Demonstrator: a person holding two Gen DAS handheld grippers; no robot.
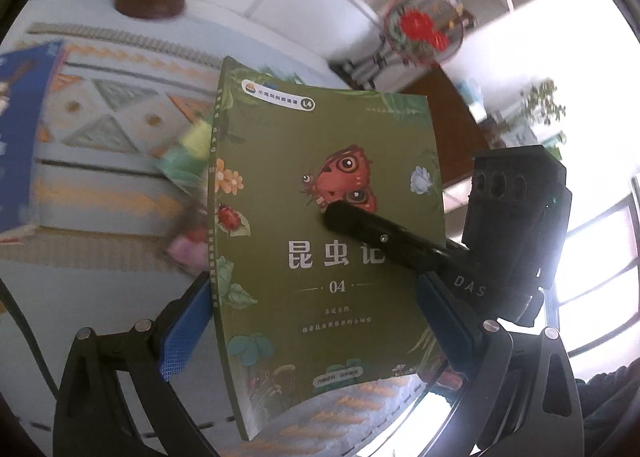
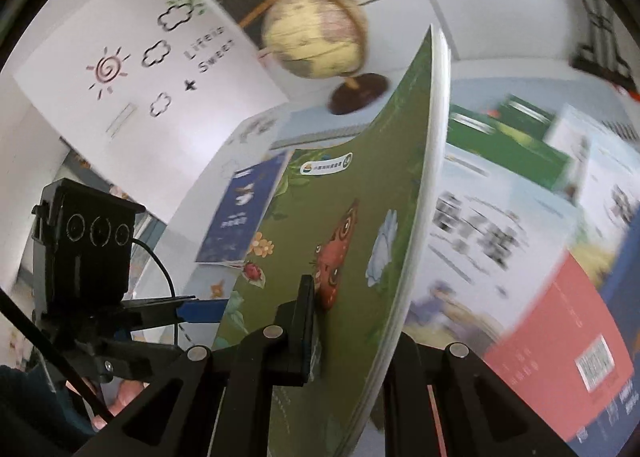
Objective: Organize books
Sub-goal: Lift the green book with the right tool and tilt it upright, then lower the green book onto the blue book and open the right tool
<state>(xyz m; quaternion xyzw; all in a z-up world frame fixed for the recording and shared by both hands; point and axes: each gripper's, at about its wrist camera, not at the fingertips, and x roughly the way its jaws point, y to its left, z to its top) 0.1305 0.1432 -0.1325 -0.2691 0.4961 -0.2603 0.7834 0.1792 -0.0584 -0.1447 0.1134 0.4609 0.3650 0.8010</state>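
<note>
The right gripper clamps the green book — its far finger is hidden behind the pages. The book, with a butterfly cover, is held aloft below the globe, standing between the left gripper's parted blue pads — contact unclear.

Right gripper clamps a green book with a butterfly on its cover, held on edge above the table. Left gripper reaches toward its spine. A globe and a blue book sit behind.
</note>
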